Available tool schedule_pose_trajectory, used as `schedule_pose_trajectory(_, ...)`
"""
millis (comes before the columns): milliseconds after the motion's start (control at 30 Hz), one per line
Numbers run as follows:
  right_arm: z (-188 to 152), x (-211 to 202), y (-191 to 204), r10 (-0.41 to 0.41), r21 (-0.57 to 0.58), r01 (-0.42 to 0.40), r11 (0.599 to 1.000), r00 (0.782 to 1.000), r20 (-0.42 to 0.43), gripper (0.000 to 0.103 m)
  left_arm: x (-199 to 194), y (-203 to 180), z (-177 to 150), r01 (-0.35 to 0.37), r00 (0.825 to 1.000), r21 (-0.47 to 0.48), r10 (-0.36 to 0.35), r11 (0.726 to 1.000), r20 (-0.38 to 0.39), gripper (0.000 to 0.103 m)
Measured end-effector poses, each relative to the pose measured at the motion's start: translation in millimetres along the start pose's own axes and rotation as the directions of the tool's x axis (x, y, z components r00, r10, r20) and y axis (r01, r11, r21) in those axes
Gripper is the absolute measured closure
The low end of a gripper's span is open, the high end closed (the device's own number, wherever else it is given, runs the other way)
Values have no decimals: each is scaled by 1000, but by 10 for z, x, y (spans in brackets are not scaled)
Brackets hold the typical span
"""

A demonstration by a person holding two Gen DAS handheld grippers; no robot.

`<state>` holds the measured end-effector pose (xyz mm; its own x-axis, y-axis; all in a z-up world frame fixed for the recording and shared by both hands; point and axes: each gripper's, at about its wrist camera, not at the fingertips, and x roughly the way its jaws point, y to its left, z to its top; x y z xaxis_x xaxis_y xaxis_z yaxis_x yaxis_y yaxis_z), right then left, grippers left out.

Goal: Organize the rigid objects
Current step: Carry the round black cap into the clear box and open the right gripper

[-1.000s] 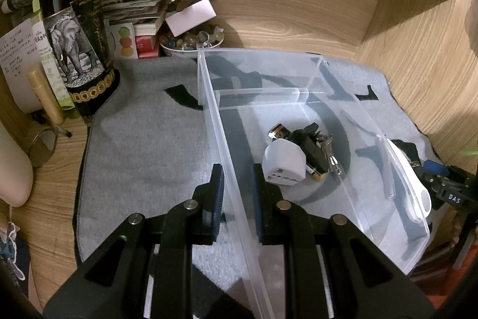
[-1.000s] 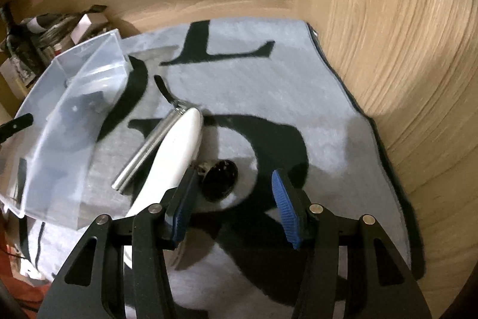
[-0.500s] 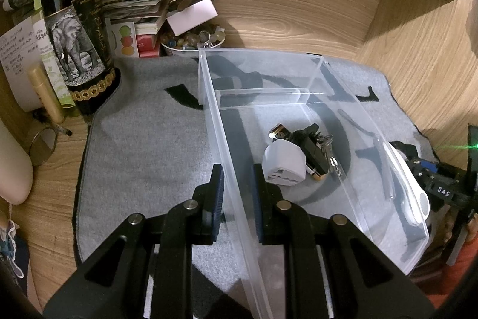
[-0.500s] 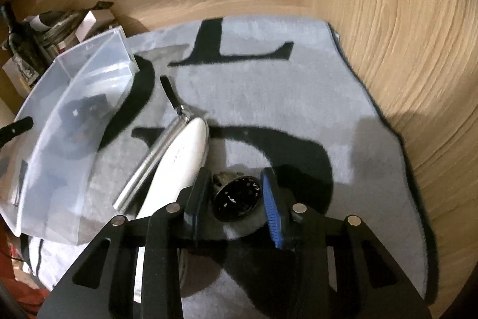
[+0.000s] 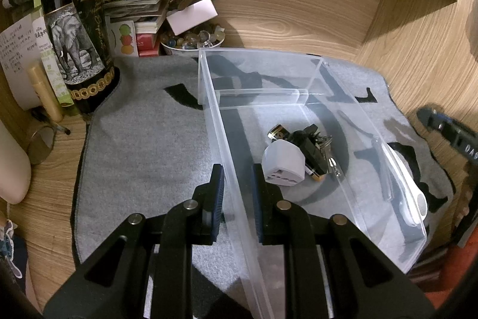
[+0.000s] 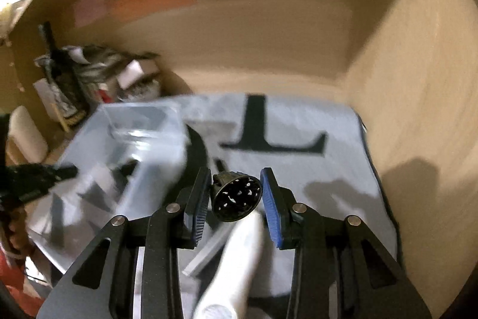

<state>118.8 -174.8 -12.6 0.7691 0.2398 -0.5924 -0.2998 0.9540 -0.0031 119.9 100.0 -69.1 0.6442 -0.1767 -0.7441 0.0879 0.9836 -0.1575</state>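
My left gripper (image 5: 237, 184) is shut on the near left wall of a clear plastic bin (image 5: 313, 73), one finger on each side. In the bin lie a white plug adapter (image 5: 283, 162), a black part (image 5: 309, 144) and keys (image 5: 328, 151). My right gripper (image 6: 236, 195) is shut on a round black perforated cap (image 6: 237, 196) and holds it above the grey mat (image 6: 298, 169). Below it lie a white oblong object (image 6: 236, 265) and a silver bar (image 6: 206, 254). The bin (image 6: 128, 145) shows blurred to the left in the right wrist view.
A dark wine bottle (image 5: 77, 29), papers and boxes (image 5: 140, 8) and a bowl of pebbles (image 5: 191, 39) stand at the back left. Wooden walls close the back and right. The right gripper's body (image 5: 448, 130) shows beyond the bin's right wall.
My right gripper has lifted off the mat with the black cap in it and swung toward the bin. My left gripper has kept its hold on the bin wall.
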Motion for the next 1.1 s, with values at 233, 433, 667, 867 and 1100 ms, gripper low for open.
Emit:
schedule_pose_trajectory(233,212,21,402,100,-85,-95,992,994,48,72,-10,1,-7,3,1000,-2,-3,1000,1,86)
schedule_pose_trajectory(433,239,138,691,151,-153,-146,978,988,26,72,-14,0,-8,6,1000,-5,-6,1000,2,86)
schedule_pose_trajectory(667,168,395,892,187,-187,-195,963,981,-58,72,-16,-2,-9,7,1000,-5,-7,1000,1,86)
schedule_pose_trajectory(867,108,558,1006,208,-206,-229,951,971,-117,72,-16,-2,-8,5,1000,-4,-5,1000,2,86)
schedule_pose_trajectory(1100,56,661,1032,217,-193,-250,949,960,-177,72,-16,3,-8,8,1000,-6,-8,1000,1,86)
